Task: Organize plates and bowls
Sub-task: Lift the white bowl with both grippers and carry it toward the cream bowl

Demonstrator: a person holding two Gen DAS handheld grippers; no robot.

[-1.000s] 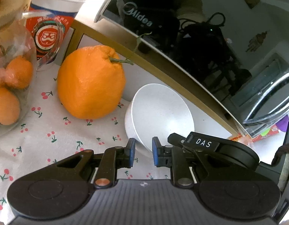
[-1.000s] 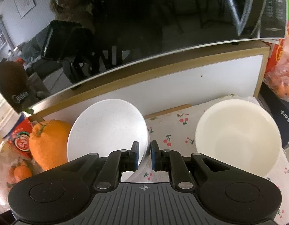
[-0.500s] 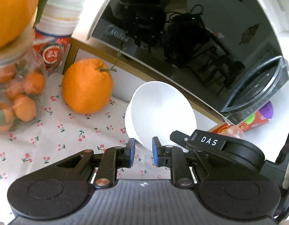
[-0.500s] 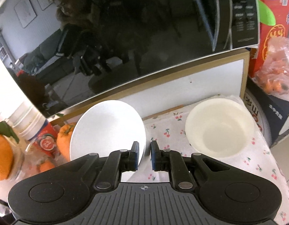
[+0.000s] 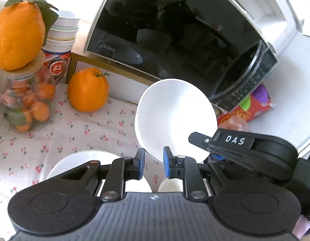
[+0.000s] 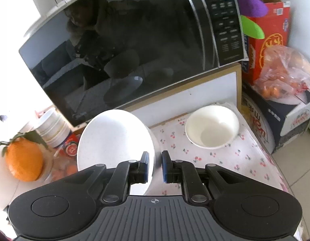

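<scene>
**Two tools, one white bowl**

Left wrist view: my left tool (image 5: 154, 165) is clamped on the rim of the white bowl (image 5: 175, 118), which hangs tilted above the cherry-print counter (image 5: 78, 138). My right tool (image 5: 214, 157) grips the rim's far side. An orange (image 5: 87, 89) sits beside the microwave (image 5: 175, 32).

Right wrist view: my right tool (image 6: 155, 166) pinches the same tilted white bowl (image 6: 114, 140). A cream bowl (image 6: 212, 127) rests on the counter (image 6: 225, 160), well apart.
</scene>
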